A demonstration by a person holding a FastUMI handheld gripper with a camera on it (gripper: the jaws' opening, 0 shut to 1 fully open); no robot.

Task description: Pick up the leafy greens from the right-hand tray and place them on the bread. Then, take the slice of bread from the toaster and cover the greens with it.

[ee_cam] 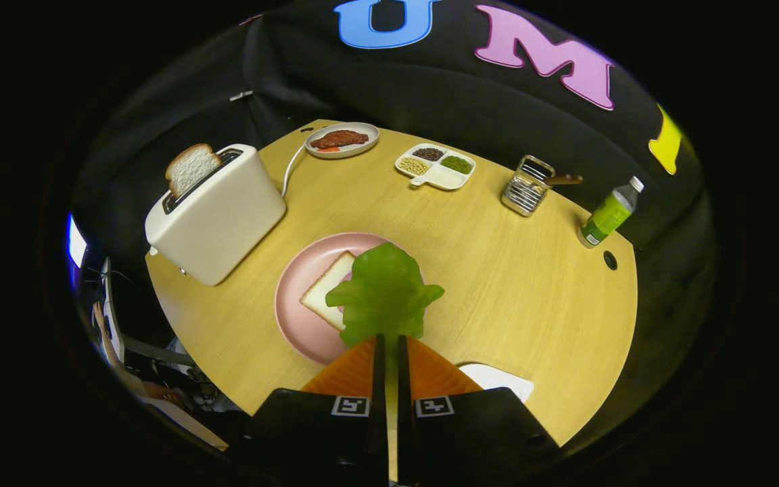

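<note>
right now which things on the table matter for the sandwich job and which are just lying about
Job: leafy greens pinched in the tongs; bread on the pink plate; slice in the toaster.

Lying about: meat dish, divided dish of beans, wire rack, bottle.

Bread (325, 289) on plate (295, 297), right of toaster (217, 216)

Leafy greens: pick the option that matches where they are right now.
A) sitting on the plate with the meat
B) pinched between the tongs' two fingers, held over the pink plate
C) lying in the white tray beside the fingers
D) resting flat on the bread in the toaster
B: the leafy greens stick out from between the closed fingers of the tongs, above the pink plate and the bread slice lying on it.
</note>
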